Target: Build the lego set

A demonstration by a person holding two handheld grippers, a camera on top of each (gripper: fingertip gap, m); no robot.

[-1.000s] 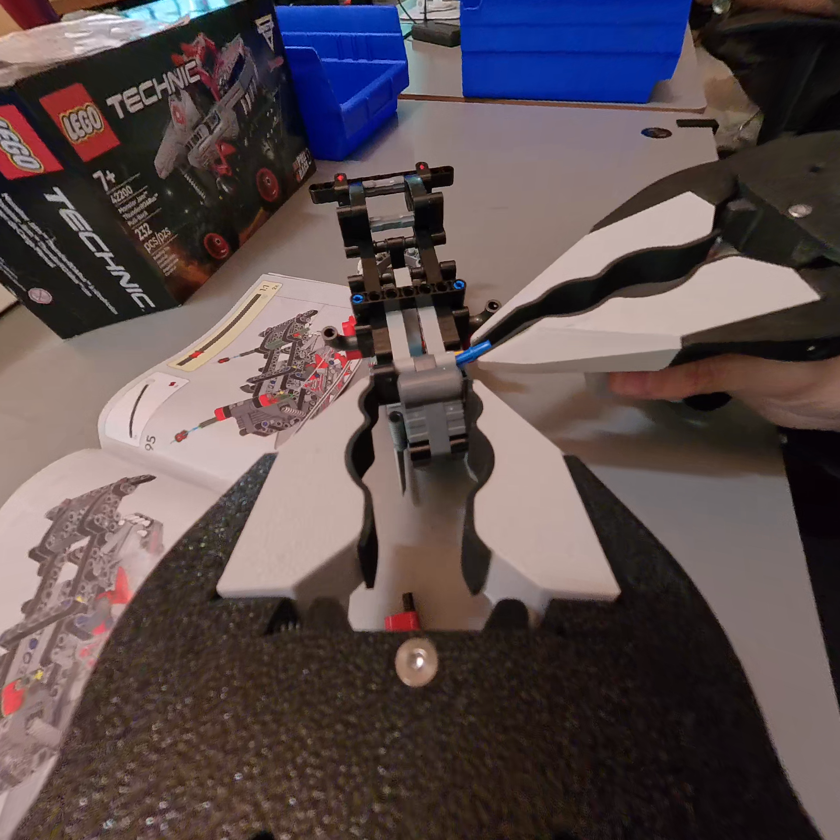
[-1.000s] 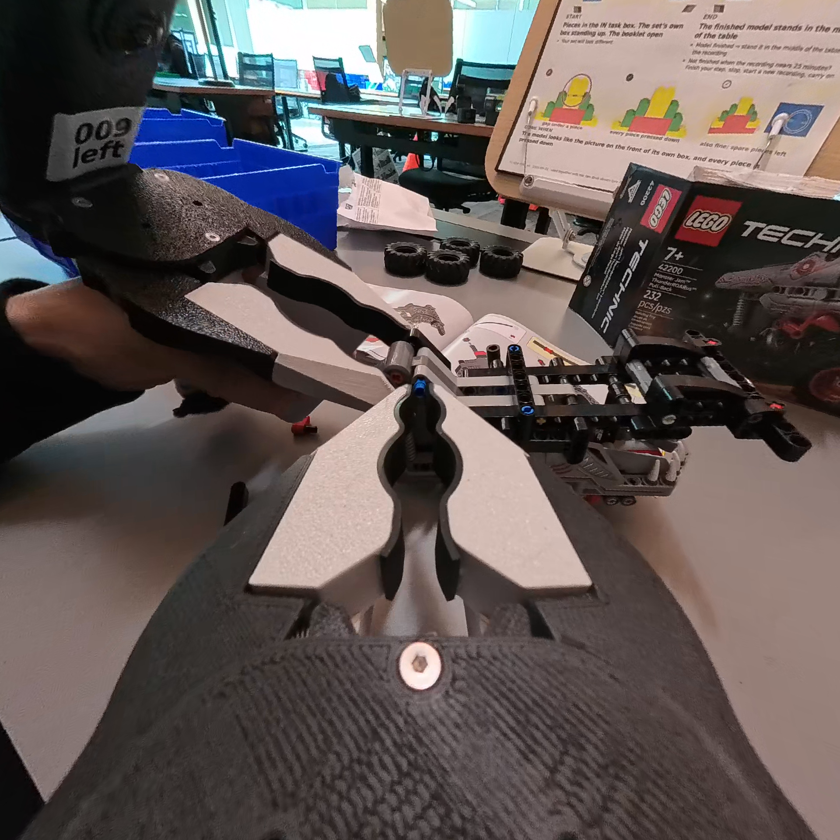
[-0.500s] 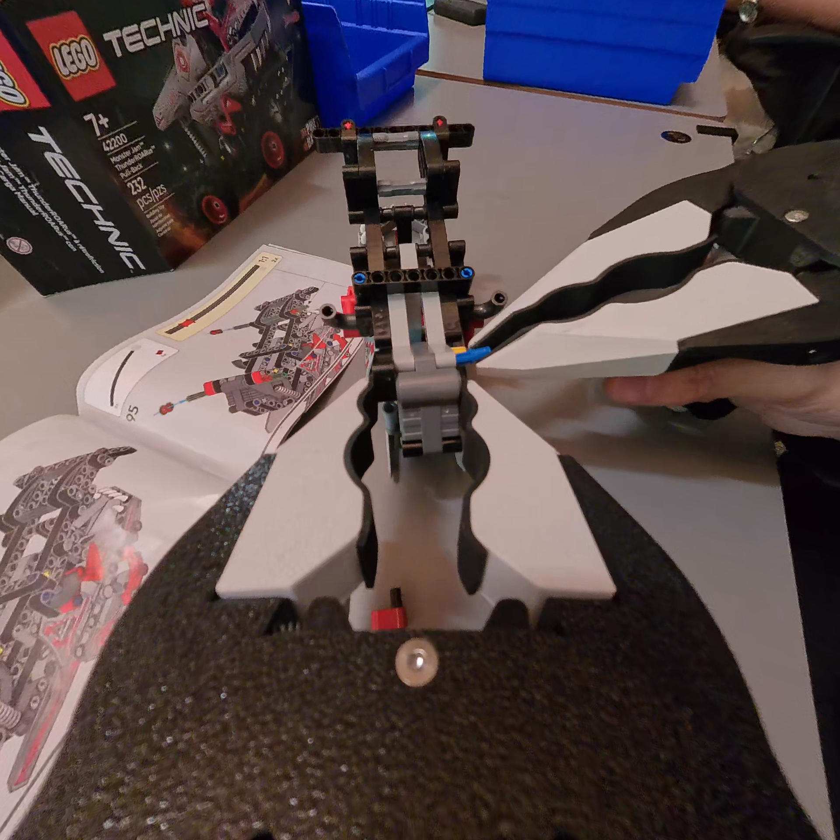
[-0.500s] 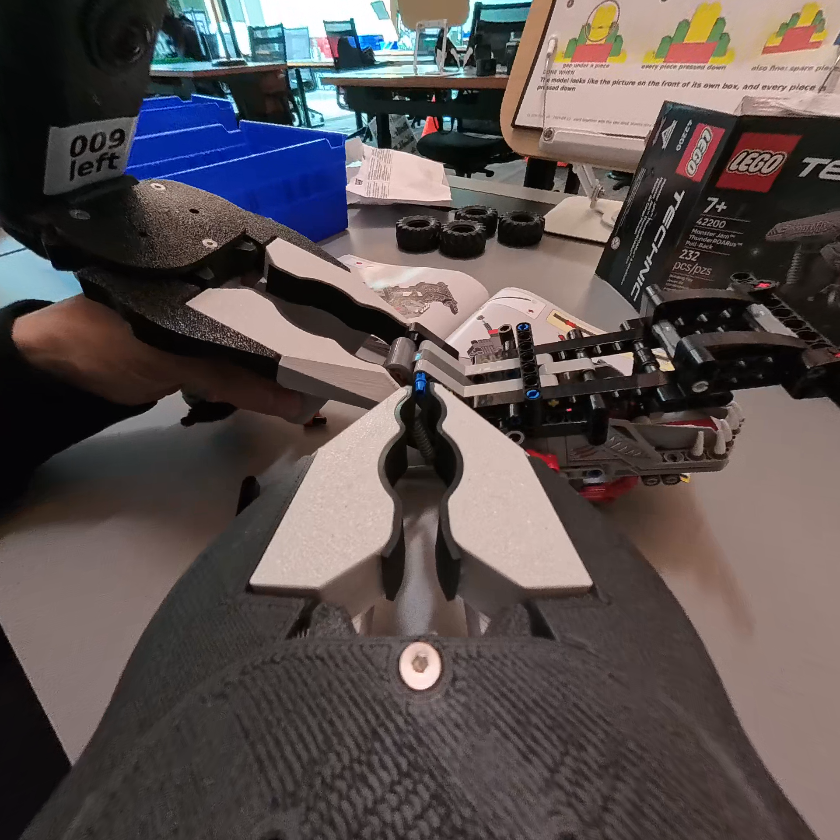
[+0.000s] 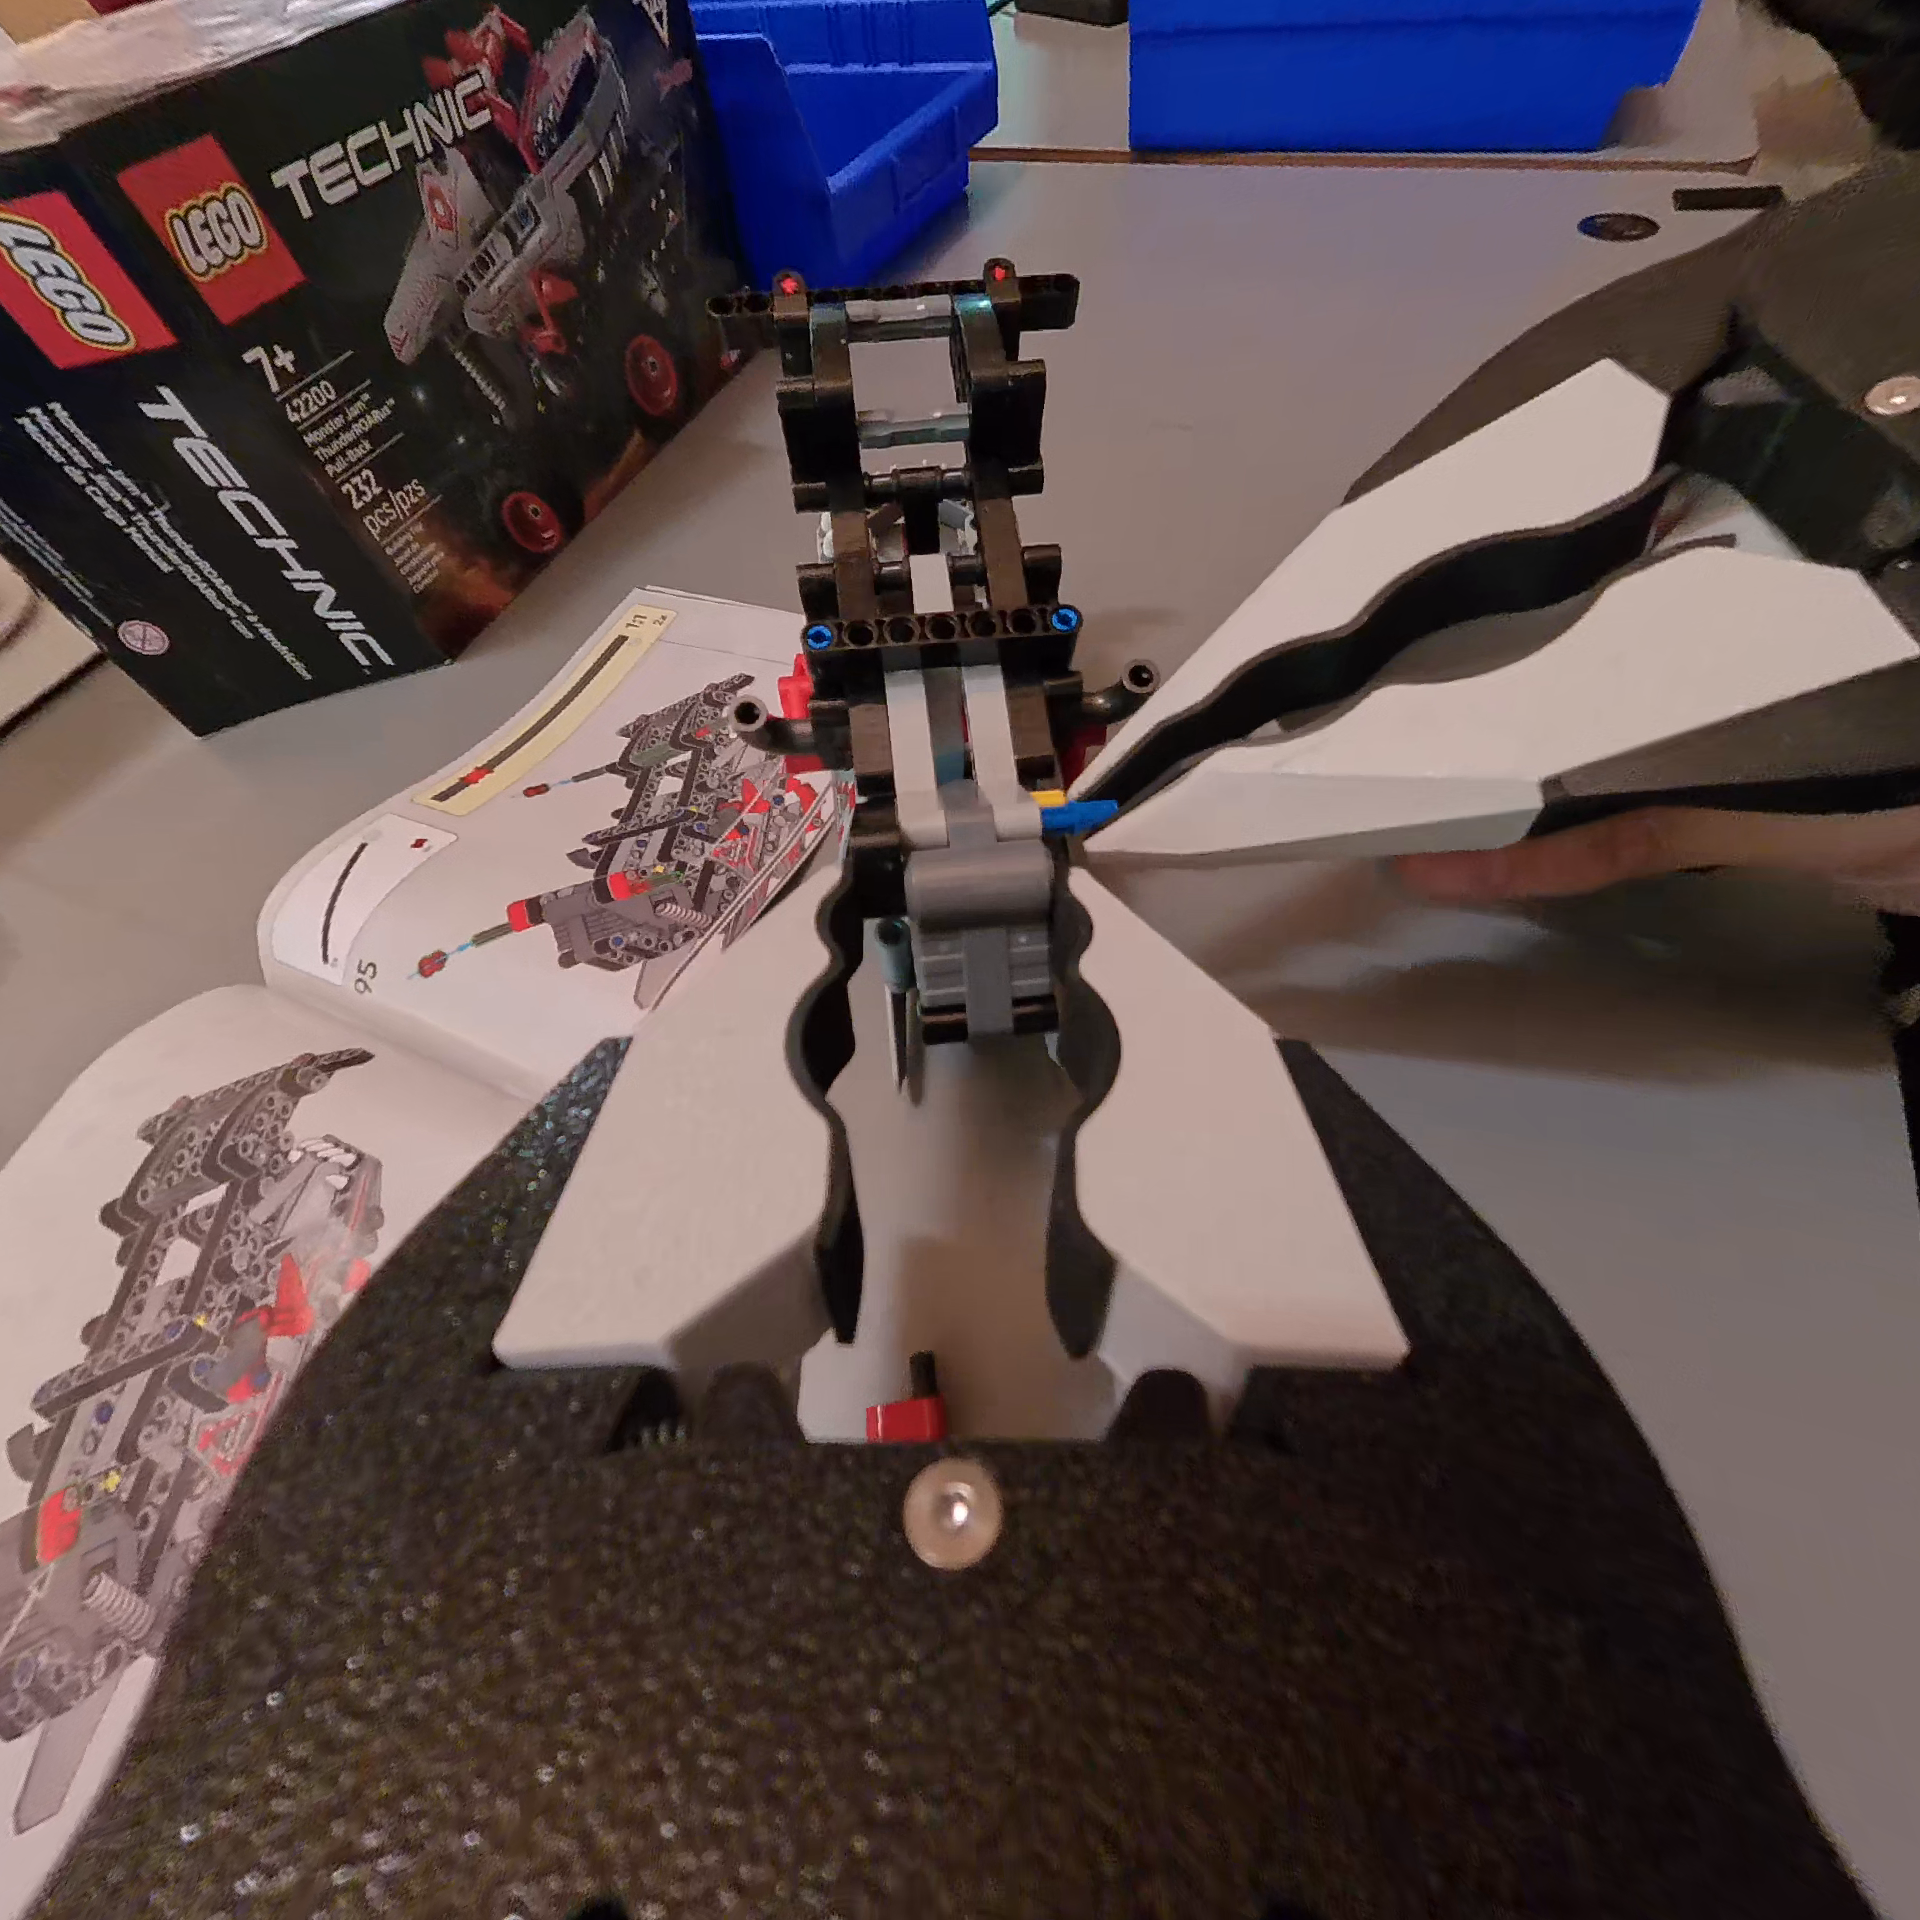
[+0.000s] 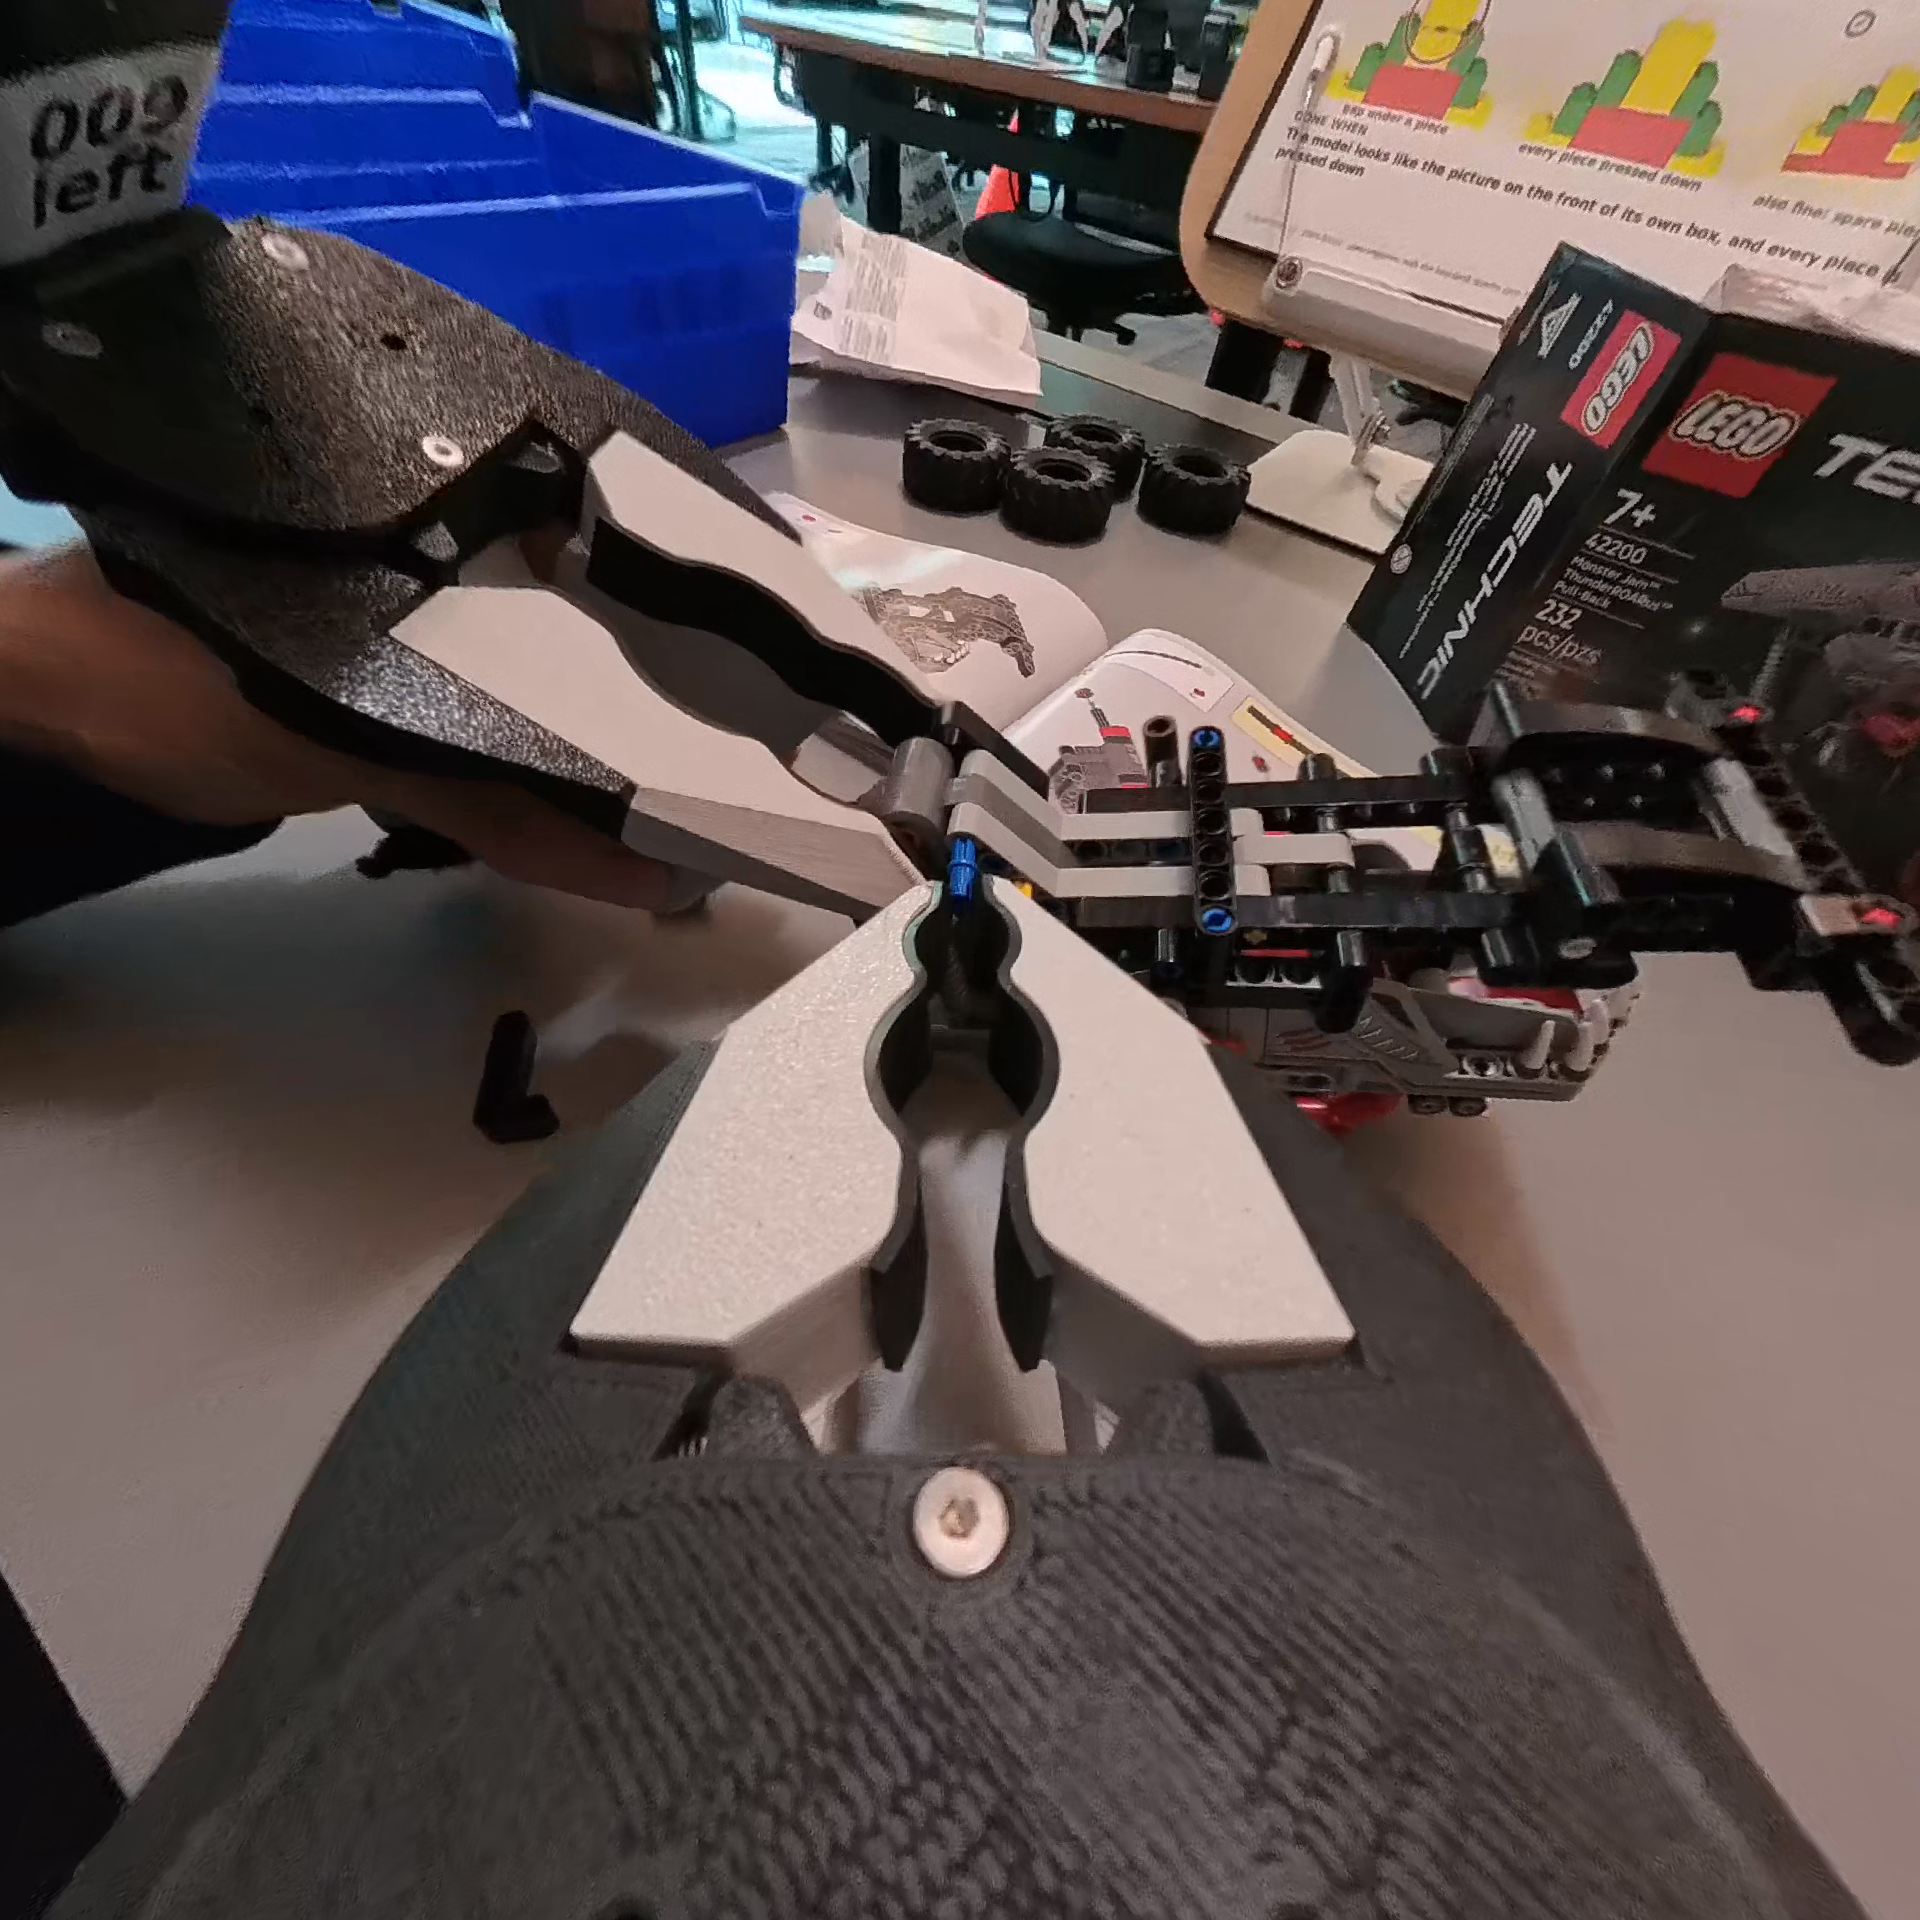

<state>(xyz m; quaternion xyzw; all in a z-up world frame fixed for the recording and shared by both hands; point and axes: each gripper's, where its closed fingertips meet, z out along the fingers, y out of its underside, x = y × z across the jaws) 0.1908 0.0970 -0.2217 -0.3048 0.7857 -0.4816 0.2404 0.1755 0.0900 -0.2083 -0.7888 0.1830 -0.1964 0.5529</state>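
**Blue pin seated deeper into the chassis end**

At the left of the left wrist view stands the set's box (image 5: 312, 416), and in front of it the open instruction booklet (image 5: 499, 894) lies flat on the grey table (image 5: 1351, 416). In the middle, the left gripper (image 5: 961, 935) has its fingers closed onto the grey end block of the model (image 5: 925, 582), holding the black-and-grey chassis out ahead, raised off the table. A loose red pin (image 5: 906, 1413) sits in the gripper's throat.

To the right, the right gripper (image 5: 1091, 821) comes in from the side, its fingers narrowed onto a blue pin (image 5: 1075, 816) at the model's near corner. Compared with a second ago, less of the blue shaft shows between fingertips and beam, and the chassis has been lifted and tilted slightly, so the pin appears to be going in. The insertion looks nearly finished; a last firm push should seat it flush.

In the right wrist view, four black tyres (image 6: 1070, 473) wait near the blue bin (image 6: 499, 239), wheels not yet fitted, so much of the build remains.
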